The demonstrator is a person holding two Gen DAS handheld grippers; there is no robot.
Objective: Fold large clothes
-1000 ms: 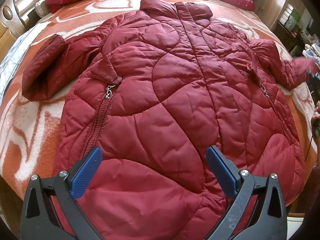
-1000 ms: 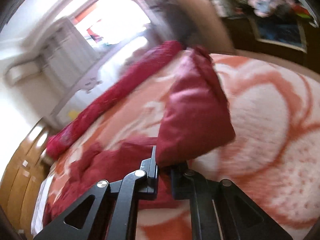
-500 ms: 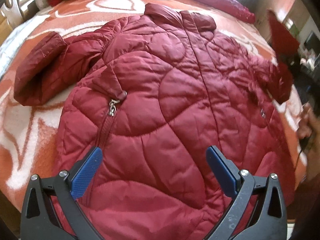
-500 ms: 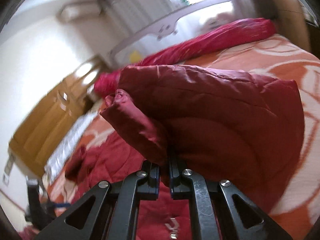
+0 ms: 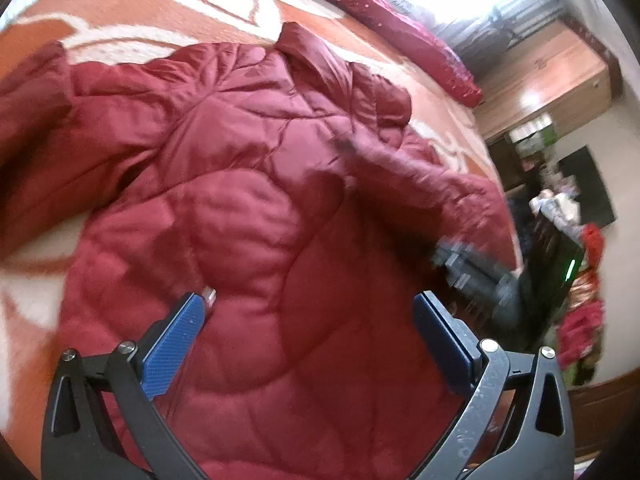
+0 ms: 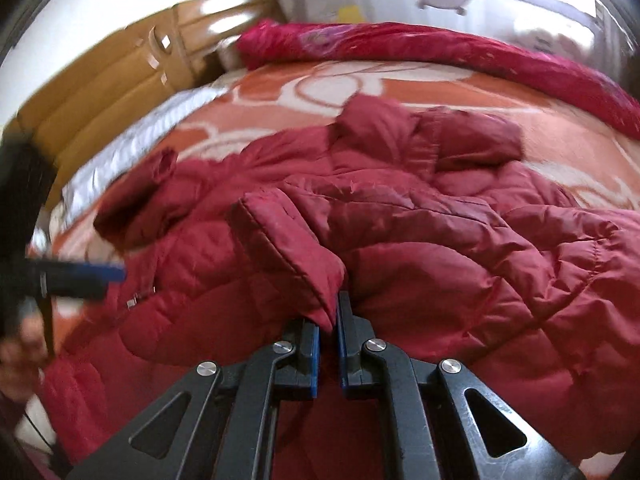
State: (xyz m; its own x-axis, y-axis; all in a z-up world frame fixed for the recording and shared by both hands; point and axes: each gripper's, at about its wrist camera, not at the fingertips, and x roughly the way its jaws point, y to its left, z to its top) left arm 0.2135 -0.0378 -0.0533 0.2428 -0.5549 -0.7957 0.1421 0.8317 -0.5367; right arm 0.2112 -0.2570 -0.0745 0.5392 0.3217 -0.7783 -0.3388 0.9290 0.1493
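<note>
A dark red quilted jacket (image 5: 248, 208) lies spread on the bed, collar toward the far side. My left gripper (image 5: 308, 320) hovers open over its lower front with nothing between the blue pads. In the right wrist view my right gripper (image 6: 329, 320) is shut on the cuff of the jacket's sleeve (image 6: 288, 248), which now lies folded across the jacket's (image 6: 480, 264) chest. The same right gripper shows blurred at the right of the left wrist view. The other sleeve (image 6: 136, 200) stays stretched out to the left.
The bed wears an orange and white patterned blanket (image 5: 120, 4). A rolled red quilt (image 6: 440, 48) runs along the far edge. A wooden headboard (image 6: 100, 92) stands at the left. A cluttered table and cabinet (image 5: 560, 200) sit beyond the bed's right side.
My right gripper swung the sleeve cuff from the bed's right side up and over onto the jacket's front. My left gripper shifted to the right and turned, staying open.
</note>
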